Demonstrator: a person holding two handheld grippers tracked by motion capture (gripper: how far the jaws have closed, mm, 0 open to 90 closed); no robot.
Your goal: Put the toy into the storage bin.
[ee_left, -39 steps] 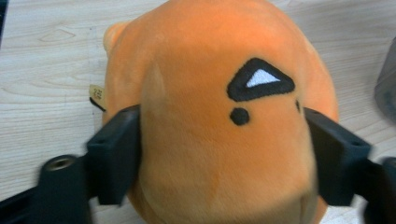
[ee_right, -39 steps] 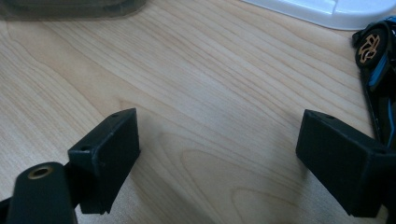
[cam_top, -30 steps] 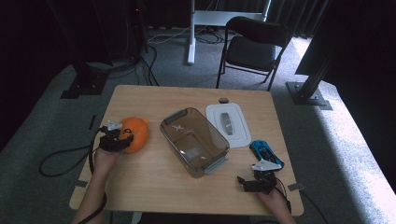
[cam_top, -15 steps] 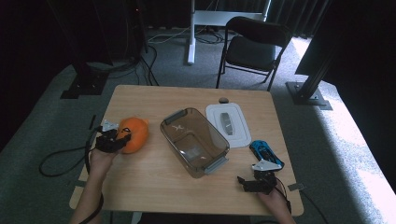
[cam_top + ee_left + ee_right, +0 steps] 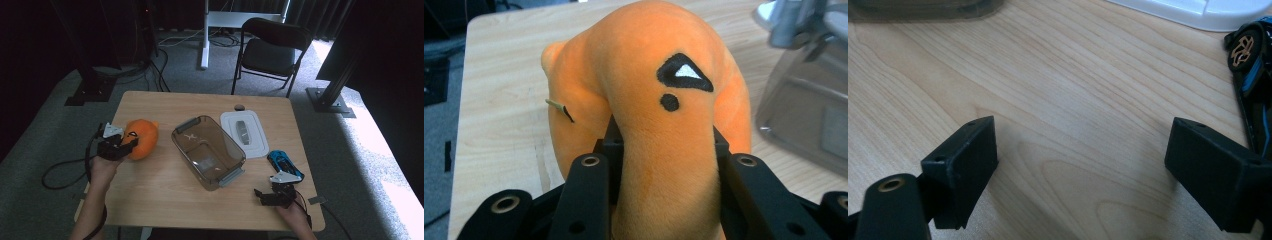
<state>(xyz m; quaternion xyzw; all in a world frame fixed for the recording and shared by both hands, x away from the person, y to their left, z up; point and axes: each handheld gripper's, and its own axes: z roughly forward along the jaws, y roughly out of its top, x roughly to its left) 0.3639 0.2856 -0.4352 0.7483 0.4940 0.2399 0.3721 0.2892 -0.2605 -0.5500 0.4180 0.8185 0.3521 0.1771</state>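
At the wooden counter, we see the left claw pinching an orange plush toy, its two black jaws pressed into the soft body from either side so that the fabric bulges between and above them. In the left gripper view the plush toy shows a black embroidered triangle with a white centre and a black dot beneath it, and a small stitched mark on its side. We take a clear plastic container in the middle of the counter as our landmark: the toy sits to its left, near it but apart, and whether the toy touches the counter we cannot tell. The person's left hand comes in from the near edge behind that claw. Just beyond the container on its right lies a white lid, flat on the counter, with a small dark object past the lid's far end. To the right of the container's near corner rests a blue toy car, and just nearer than the car we find the right claw, low over bare wood and holding nothing. In the right gripper view its jaws stand spread wide apart, the car just beside the right-hand jaw, the lid farther off, and the container's edge at the top left.
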